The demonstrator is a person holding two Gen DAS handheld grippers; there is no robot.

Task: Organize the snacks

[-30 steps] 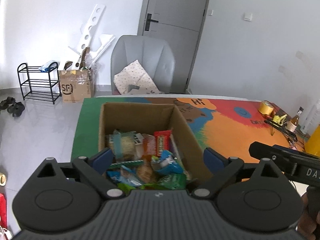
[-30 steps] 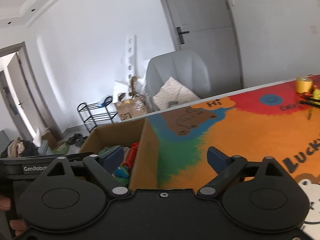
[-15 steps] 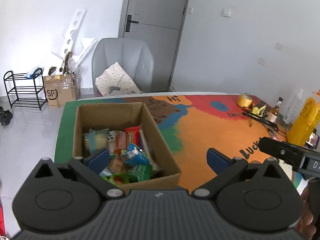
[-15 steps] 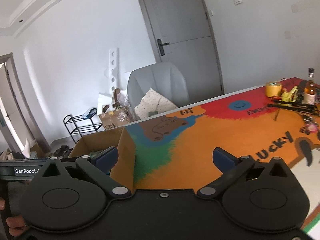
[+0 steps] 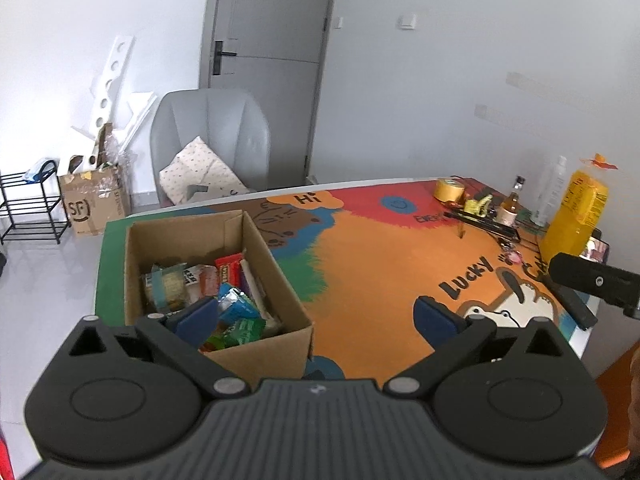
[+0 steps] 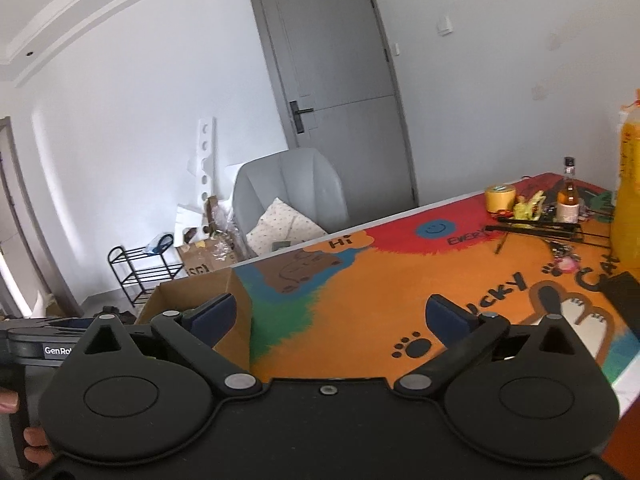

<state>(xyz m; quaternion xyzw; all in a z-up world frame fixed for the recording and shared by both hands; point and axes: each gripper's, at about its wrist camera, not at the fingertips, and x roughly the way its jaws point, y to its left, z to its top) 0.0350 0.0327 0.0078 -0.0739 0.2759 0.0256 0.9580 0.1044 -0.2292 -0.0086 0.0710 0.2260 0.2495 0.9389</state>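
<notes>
1. Your left hand-held gripper (image 5: 316,314) has just been opening; nothing sits between its jaws.
2. Your right hand-held gripper (image 6: 334,316) likewise.
3. Snacks (image 5: 216,292) fill the box (image 5: 272,340), lower left, on the desk (image 5: 380,264).

A cardboard box (image 5: 256,248) is sitting at the worktop's (image 5: 380,280) left end, snacks (image 5: 208,280) lying inside it. Bottles (image 5: 512,208) and a tape roll (image 5: 450,190) are standing at the far right. A chair (image 5: 212,136) is standing behind the worktop.
</notes>
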